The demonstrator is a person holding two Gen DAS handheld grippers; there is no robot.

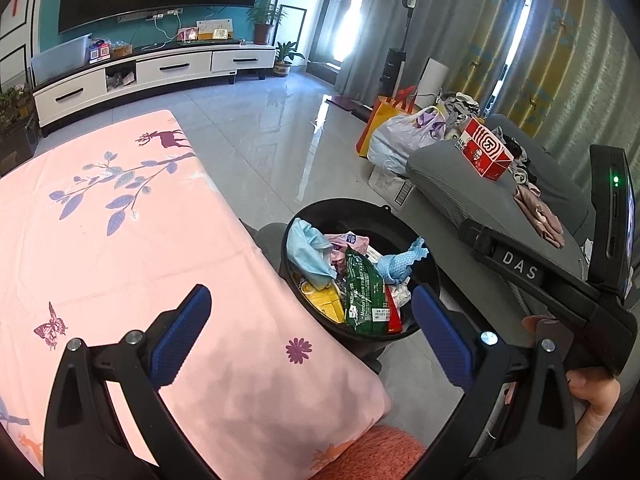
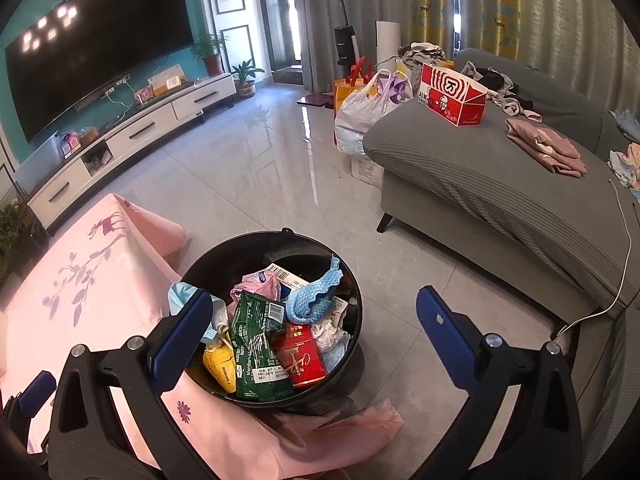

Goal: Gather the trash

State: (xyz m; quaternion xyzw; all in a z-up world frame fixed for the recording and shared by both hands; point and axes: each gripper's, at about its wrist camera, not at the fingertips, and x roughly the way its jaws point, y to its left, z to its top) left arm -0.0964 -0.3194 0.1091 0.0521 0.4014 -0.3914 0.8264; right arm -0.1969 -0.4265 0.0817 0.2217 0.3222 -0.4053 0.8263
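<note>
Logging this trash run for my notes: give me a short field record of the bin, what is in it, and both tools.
bin: black round bin on the floor beside the pink-covered table
contents: green packet, red pack, yellow pack, blue cloth
left tool: open, empty
right tool: open, empty, above bin
possible trash left: red-and-white box on sofa

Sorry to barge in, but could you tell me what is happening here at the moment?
A person is collecting trash with two handheld tools. Both the left tool and the right tool are open and empty above a black bin filled with wrappers, beside a table under a pink cloth. A red takeaway box sits on the grey sofa.
</note>
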